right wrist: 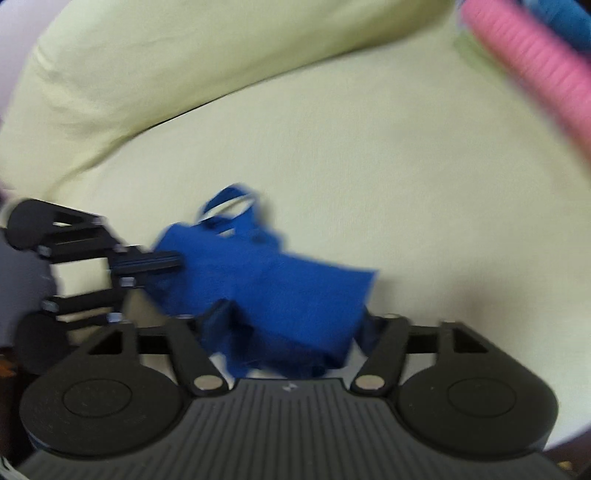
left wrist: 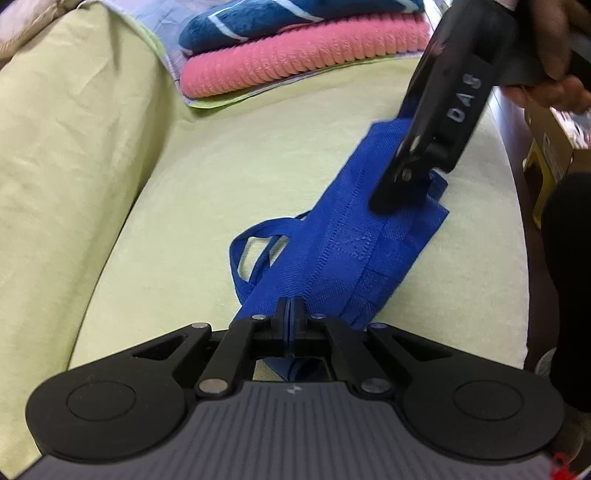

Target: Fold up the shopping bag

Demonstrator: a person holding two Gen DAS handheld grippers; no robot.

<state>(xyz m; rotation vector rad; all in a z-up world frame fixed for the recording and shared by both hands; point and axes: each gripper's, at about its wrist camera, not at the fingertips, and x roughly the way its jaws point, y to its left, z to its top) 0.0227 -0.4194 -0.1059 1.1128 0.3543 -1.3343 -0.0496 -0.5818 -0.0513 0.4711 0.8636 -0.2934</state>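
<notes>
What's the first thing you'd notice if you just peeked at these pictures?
The bright blue shopping bag, folded into a long strip, lies across the pale green cushion. The left claw pinches its near end, and the right claw reaches over its far end. Behind it, a pink towel sits under a blue one.

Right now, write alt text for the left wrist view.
The left gripper, jaws shut, pinches the near end of a folded blue shopping bag lying on a pale green cushion. The right gripper meets the bag's far end; folded pink and blue towels sit behind.
</notes>
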